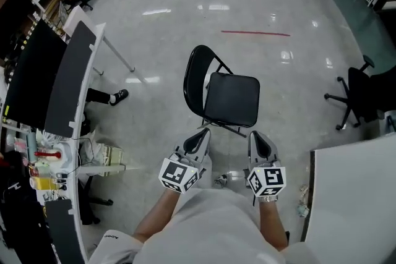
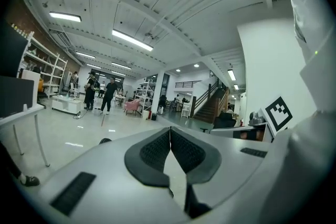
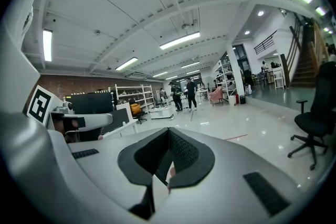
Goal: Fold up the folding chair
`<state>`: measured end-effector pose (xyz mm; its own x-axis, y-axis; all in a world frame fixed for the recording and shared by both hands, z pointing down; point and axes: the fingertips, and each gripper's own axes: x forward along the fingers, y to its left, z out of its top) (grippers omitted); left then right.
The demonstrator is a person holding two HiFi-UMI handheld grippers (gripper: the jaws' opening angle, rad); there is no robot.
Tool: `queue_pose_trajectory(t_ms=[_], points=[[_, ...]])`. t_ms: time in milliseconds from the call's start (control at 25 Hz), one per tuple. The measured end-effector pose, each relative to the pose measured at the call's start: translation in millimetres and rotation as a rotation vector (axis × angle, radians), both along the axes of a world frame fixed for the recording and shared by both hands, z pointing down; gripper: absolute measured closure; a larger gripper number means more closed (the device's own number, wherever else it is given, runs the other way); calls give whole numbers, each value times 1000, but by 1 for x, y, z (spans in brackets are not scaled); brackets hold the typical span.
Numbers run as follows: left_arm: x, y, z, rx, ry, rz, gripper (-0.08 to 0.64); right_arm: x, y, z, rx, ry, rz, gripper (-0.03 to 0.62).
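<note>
A black folding chair (image 1: 224, 94) stands unfolded on the shiny floor in the head view, its seat toward me and its rounded back to the left. My left gripper (image 1: 203, 133) hovers just short of the seat's near left corner, jaws shut on nothing. My right gripper (image 1: 257, 135) hangs beside it near the seat's near right corner, also shut and empty. Neither touches the chair. In the left gripper view the gripper (image 2: 170, 129) shows closed pads; only a sliver of the chair's back (image 2: 104, 140) peeks over its body. The right gripper view shows the gripper (image 3: 169, 131) closed, chair hidden.
A long desk (image 1: 74, 80) with dark panels and clutter runs down the left. A black office chair (image 1: 362, 93) stands at the right, also visible in the right gripper view (image 3: 316, 120). A white table (image 1: 356, 195) fills the near right corner. People (image 2: 100, 94) stand far off.
</note>
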<state>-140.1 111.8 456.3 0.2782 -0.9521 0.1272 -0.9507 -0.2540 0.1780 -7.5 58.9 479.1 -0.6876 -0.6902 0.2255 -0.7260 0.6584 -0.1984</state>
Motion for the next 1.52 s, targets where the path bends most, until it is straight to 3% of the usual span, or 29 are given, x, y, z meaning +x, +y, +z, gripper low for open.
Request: queue_pose_trajectory(t_ms=[280,560,960,1520], points=[[-30,-73,12,-14,22,54,548,-27,-64,3,-12,43,41,586],[-78,-144,14,-14,45,87,548,-80,-126,-1,-18,77,46,586],[-145,-202,48,-76,46,107,548,-149,-175,24,-69,117,43,586],[-172,-263,124,-226,-25,47,545,-153,-222,109,-202,154,7,586]])
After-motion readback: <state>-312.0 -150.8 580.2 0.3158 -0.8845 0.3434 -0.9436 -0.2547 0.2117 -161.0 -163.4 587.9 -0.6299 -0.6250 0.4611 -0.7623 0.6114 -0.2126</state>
